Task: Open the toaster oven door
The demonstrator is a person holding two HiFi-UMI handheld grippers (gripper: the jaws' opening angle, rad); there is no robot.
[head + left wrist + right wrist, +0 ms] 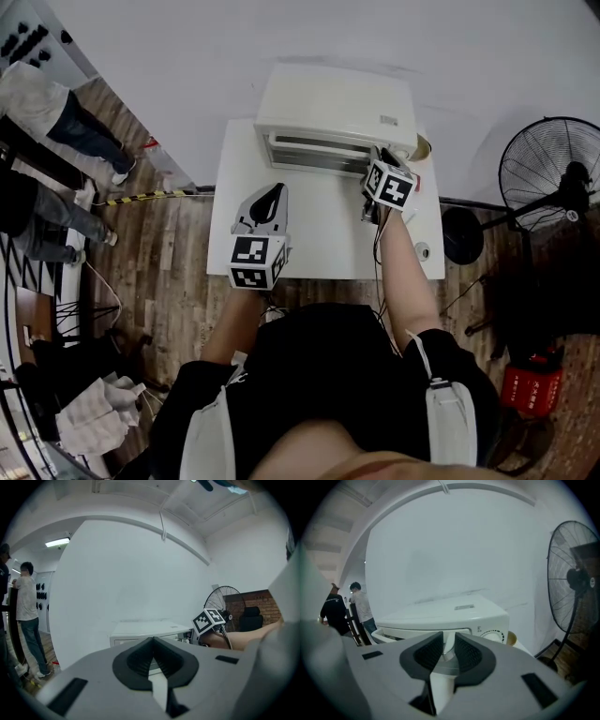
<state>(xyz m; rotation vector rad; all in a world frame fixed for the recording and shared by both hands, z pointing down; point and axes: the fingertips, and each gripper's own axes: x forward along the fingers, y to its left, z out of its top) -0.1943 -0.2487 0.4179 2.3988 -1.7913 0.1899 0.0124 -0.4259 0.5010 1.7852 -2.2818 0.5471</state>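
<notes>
Nearest the person, the left gripper [152, 643] hangs over the near left part of the white table [319, 246], its jaws closed tip to tip with nothing between them, taking no part for now. Farther in and to the right, the right gripper [448, 644] has its jaws a narrow gap apart around the right end of the door handle [446, 652], the pads apparently pressed on it. So the pull looks to be in hand. The next move calls for keeping that hold and swinging the handle down and toward the near edge, following the door's arc. The toaster oven [333, 108] sits at the table's far edge against the wall: cream-white, boxy, a dial [492, 634] at its right front, its door [314, 150] seemingly tipped slightly ajar at the top.
</notes>
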